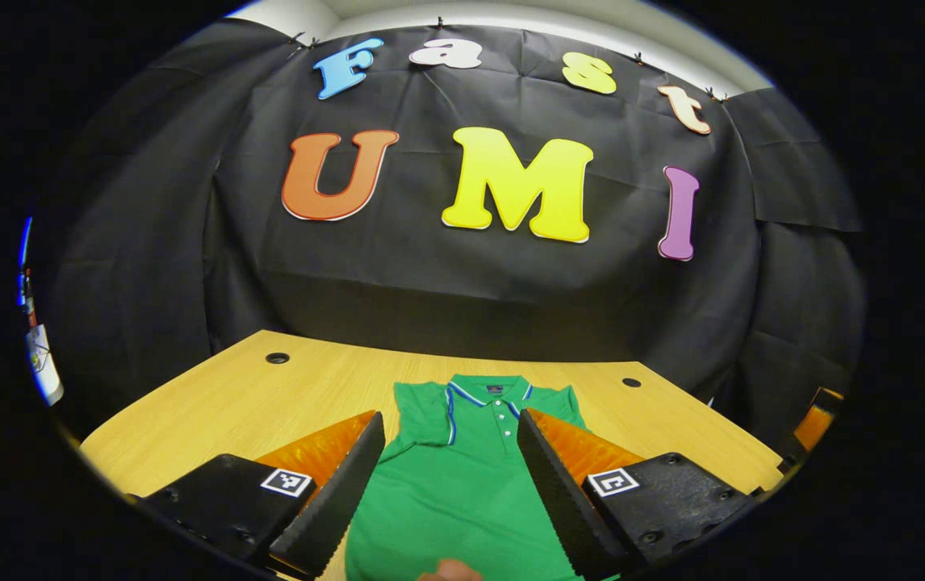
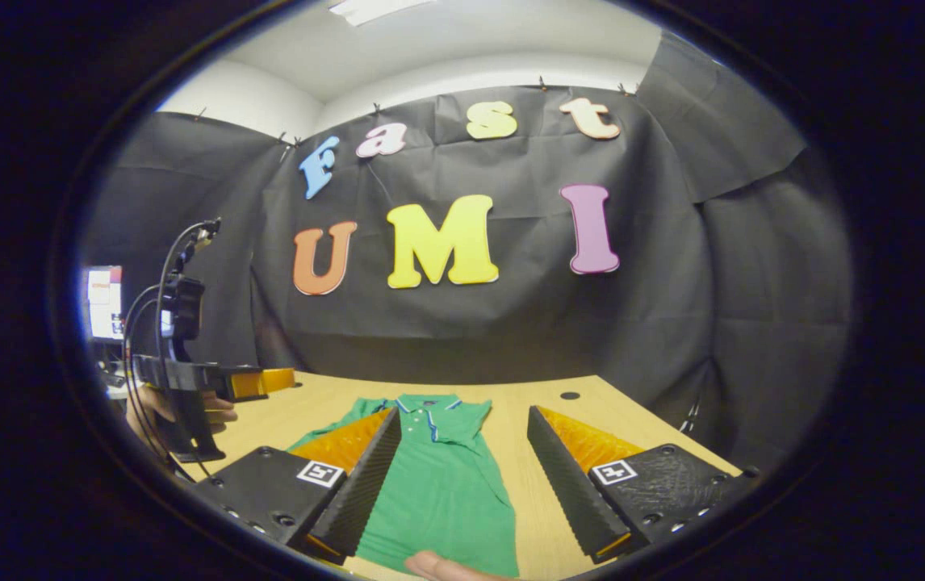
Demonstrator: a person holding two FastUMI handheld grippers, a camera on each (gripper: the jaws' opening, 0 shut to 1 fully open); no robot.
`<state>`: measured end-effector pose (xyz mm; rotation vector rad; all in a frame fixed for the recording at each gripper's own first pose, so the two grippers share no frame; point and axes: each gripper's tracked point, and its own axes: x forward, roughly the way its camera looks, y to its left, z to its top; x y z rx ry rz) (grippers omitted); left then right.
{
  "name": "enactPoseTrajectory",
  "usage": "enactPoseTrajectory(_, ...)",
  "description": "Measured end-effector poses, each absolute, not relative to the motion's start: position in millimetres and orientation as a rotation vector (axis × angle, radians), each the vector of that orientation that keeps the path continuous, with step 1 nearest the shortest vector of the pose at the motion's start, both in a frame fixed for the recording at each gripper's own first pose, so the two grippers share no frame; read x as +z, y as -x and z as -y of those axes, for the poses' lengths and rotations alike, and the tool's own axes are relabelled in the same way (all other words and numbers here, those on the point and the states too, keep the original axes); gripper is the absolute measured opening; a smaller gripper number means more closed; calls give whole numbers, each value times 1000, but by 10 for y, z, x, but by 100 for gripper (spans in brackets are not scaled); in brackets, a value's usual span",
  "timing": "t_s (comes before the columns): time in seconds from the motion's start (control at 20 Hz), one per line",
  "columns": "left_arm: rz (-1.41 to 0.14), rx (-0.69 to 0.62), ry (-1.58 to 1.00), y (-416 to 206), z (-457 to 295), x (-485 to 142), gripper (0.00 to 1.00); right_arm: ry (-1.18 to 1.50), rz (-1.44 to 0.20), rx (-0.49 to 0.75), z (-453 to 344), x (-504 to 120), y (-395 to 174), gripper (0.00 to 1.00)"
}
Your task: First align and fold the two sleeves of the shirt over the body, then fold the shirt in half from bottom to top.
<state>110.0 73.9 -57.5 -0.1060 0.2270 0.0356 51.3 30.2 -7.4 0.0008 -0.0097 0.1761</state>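
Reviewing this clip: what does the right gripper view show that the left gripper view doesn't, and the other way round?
The right gripper view adds the left gripper held in a hand, trailing cables, with a lit screen behind. The left gripper view adds a second table hole and an orange object at far right. Both show the green polo shirt lying on the wooden table, seen between open fingers.

Bright overhead light (edges fisheye-bent)
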Motion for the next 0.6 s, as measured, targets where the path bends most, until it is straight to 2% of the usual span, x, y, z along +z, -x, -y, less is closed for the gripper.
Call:
enactPoseTrajectory(0.1,-227,43,113,-743,-786,-641,100,45,-19,137,-214,-208,-426,96)
enactPoseTrajectory(0.3,-282,67,123,-152,-910,-1009,100,78,-82,134,-134,-572,-131,96)
enactPoseTrajectory(0.6,-436,77,86,293,-1099,-1832,100,119,-107,101,-6,-1127,62,96)
